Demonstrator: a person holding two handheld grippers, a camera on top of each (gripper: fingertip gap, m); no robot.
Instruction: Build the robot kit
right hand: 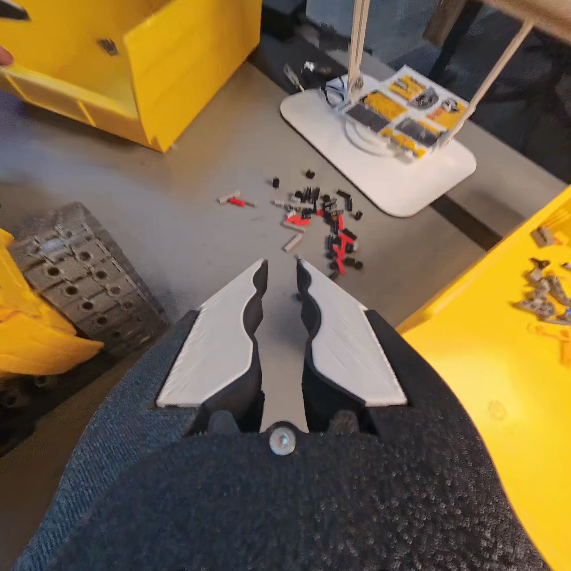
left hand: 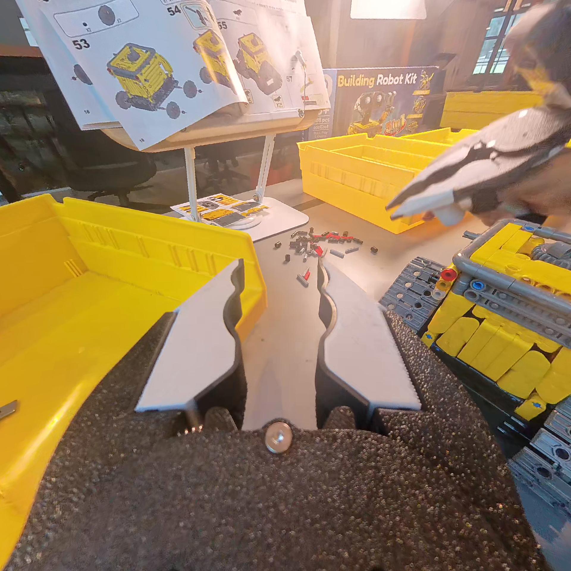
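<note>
Grey tabletop [right hand: 185, 173] fills the middle of both views, with a scatter of small black, grey and red pegs [right hand: 321, 222] as the landmark.

The left gripper [left hand: 279, 268] hovers just short of the pegs with its jaws apart and nothing between them. The right gripper [right hand: 281, 262] hangs just short of the same pegs, jaws apart by a narrower gap and also empty; in the left wrist view it shows farther off [left hand: 394, 211], blurred, above the table beyond the yellow brick vehicle [left hand: 506, 312].

The pegs are small and lie tangled, so in my judgement a closing claw could nudge several aside or pinch two at once; one stray grey-and-red pair [right hand: 236, 199] lies apart from the heap and looks easier to reach. Blur in the right wrist view suggests quick motion, which could cause a missed or glancing contact.

Beyond the pegs stands a white stand base [right hand: 401, 185] carrying a sheet of stickers [right hand: 404, 114], and the stand holds an instruction booklet [left hand: 129, 68] overhead. A yellow bin [left hand: 92, 293] sits left of the pegs, another yellow tray [left hand: 355, 173] beyond them, and the vehicle's grey track [right hand: 83, 278] crowds the near side.
</note>
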